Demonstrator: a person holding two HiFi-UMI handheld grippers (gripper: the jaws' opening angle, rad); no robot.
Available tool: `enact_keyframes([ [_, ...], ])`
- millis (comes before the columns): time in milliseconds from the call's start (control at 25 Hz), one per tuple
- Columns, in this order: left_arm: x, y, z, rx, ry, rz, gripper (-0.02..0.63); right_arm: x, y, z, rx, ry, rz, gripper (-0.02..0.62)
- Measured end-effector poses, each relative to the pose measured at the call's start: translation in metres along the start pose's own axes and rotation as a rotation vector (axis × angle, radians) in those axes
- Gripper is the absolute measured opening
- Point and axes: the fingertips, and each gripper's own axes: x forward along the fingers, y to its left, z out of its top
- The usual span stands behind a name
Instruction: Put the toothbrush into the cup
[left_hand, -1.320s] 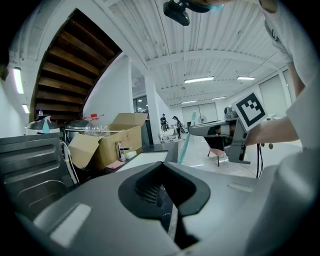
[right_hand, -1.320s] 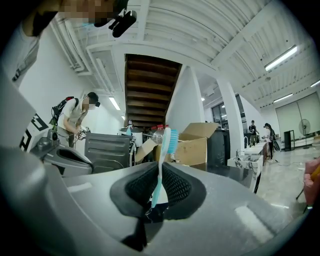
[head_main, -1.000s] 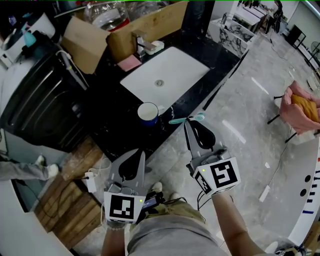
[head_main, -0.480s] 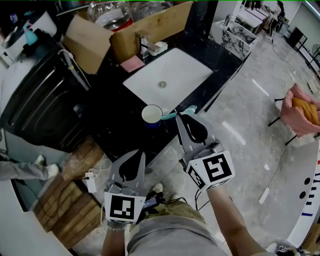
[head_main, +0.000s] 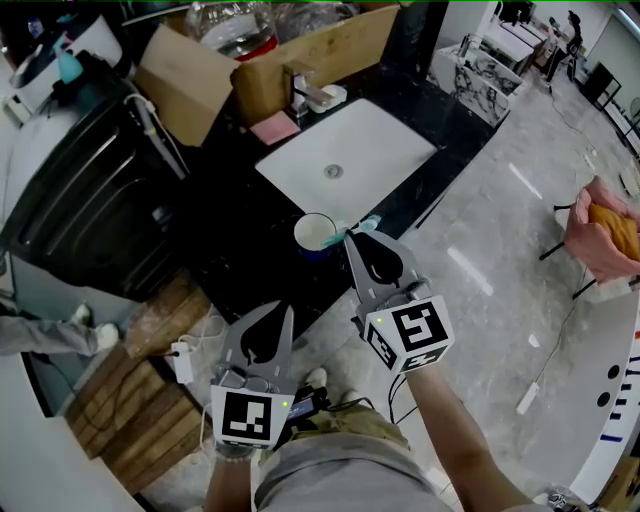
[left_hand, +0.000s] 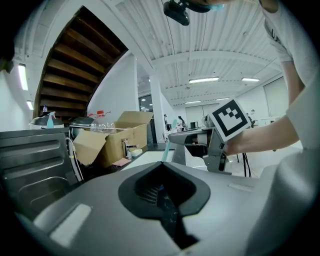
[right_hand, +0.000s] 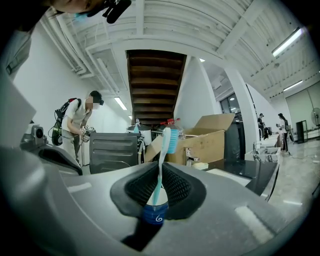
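With right gripper (head_main: 352, 238) clenched on toothbrush (head_main: 364, 223), handle end at cup (head_main: 312, 233) right rim: steer it inside the mouth, lower gently, then let go. Left gripper (head_main: 288, 312) closed, empty, nearer.

Blue cup (head_main: 312, 238) on black countertop (head_main: 235, 255)

Bright ceiling strip-light (fisheye-warped edges)
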Motion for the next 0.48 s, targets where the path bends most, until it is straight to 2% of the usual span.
enact_keyframes([
  [480,0.001,0.009,-0.006,-0.008,0.009,0.007,0.013,0.026,0.007,-0.044,0.008,0.124,0.022,0.025],
])
